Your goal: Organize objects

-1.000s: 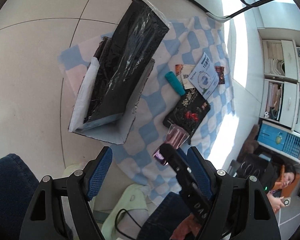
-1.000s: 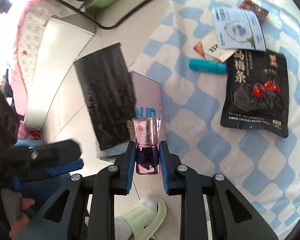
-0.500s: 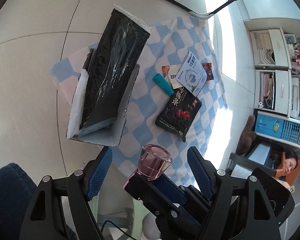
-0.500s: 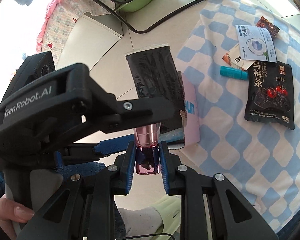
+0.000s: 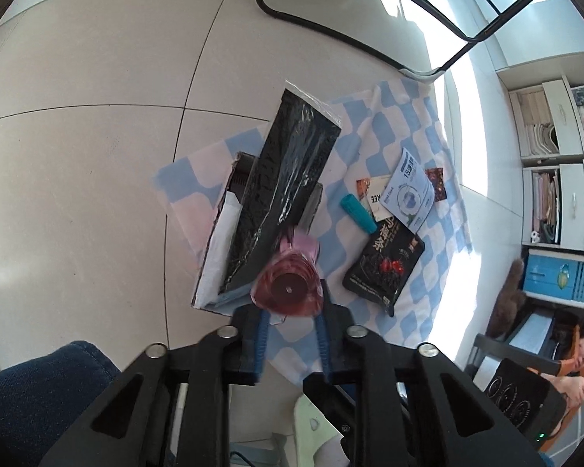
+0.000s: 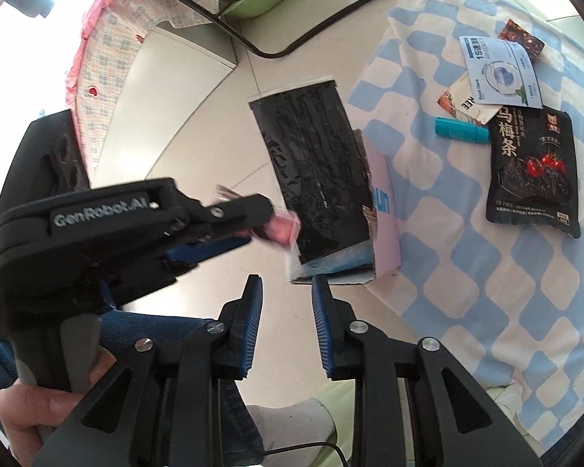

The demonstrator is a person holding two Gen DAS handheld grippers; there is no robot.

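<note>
My left gripper (image 5: 291, 316) is shut on a small pink bottle (image 5: 290, 286), seen end-on, held above the near end of an open cardboard box (image 5: 229, 241). A long black packet (image 5: 284, 190) sticks out of the box. In the right wrist view the left gripper (image 6: 253, 216) shows from the side with the pink bottle (image 6: 282, 229) between its fingers. My right gripper (image 6: 285, 313) is open and empty, just in front of the box (image 6: 381, 233).
On the blue-and-white checked cloth (image 5: 420, 299) lie a black plum snack pouch (image 5: 385, 268), a teal tube (image 5: 357, 214), a white-blue sachet (image 5: 410, 194) and small packets. A black chair frame (image 5: 370, 43) stands beyond. A person's leg and slipper are below.
The pink bottle has passed from my right gripper to my left one. The left gripper closed on it; the right gripper opened and drew back.
</note>
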